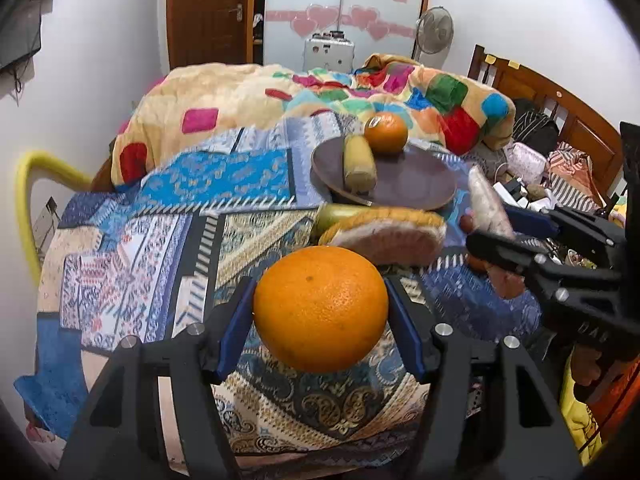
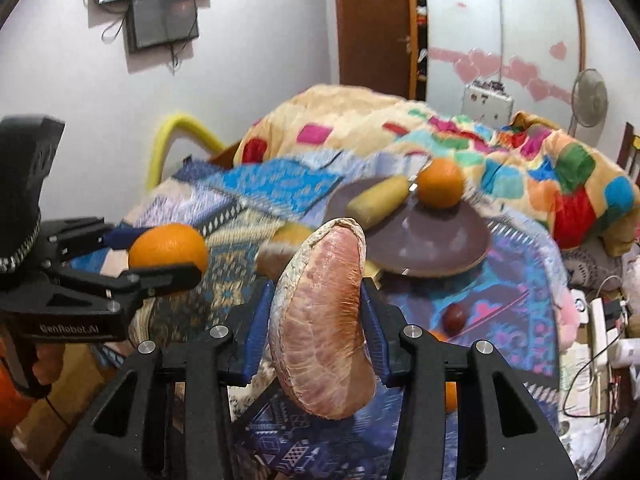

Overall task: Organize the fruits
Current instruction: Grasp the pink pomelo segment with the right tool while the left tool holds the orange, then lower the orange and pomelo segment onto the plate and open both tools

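Two fruits [image 1: 320, 308] btwn tongs [image 1: 320, 312].

small orange [image 1: 385, 132] and banana [image 1: 360, 164] side by side on plate [image 1: 416, 188], behind pomelo wedge [image 1: 390, 236]

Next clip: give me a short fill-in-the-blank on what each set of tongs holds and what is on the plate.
1. The left tongs are shut on an ____.
2. The right tongs grip a pink pomelo ____.
3. On the brown plate lie a yellow fruit and one ____.
4. The small dark red fruit lies on the patterned ____, off the plate.

Missing words: orange; wedge; orange; cloth
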